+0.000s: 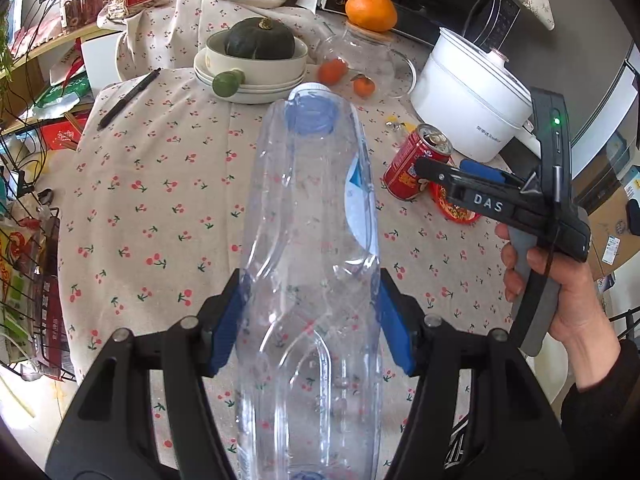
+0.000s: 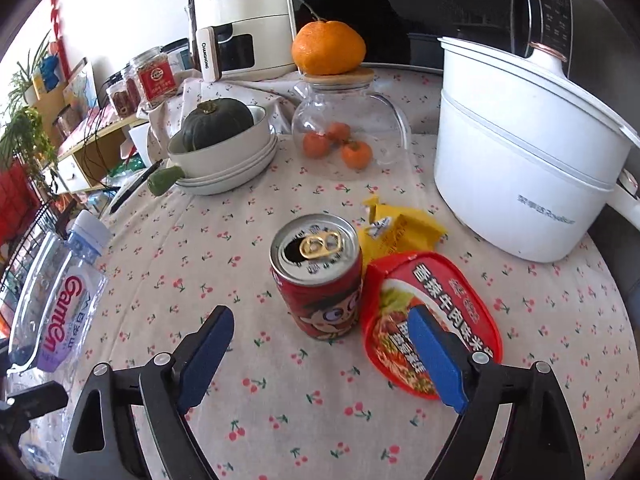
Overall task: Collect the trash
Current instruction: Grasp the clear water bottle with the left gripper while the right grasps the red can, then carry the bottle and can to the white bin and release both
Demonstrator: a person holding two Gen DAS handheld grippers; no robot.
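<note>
The clear plastic bottle [image 1: 312, 280] runs off the near edge of the left wrist view, so its base is unseen. The red noodle-cup lid [image 2: 432, 320] lies partly behind a blue gripper pad [image 2: 436, 364]. The yellow wrapper [image 2: 400, 232] is half hidden behind the red can [image 2: 316, 280]; its print is unreadable.

My clear glossy plastic bottle [image 1: 312, 264], shiny metal can [image 2: 316, 280], matt cotton-looking cherry tablecloth [image 2: 224, 264], glass jar [image 2: 340, 128] under a wood lid [image 2: 340, 76].
</note>
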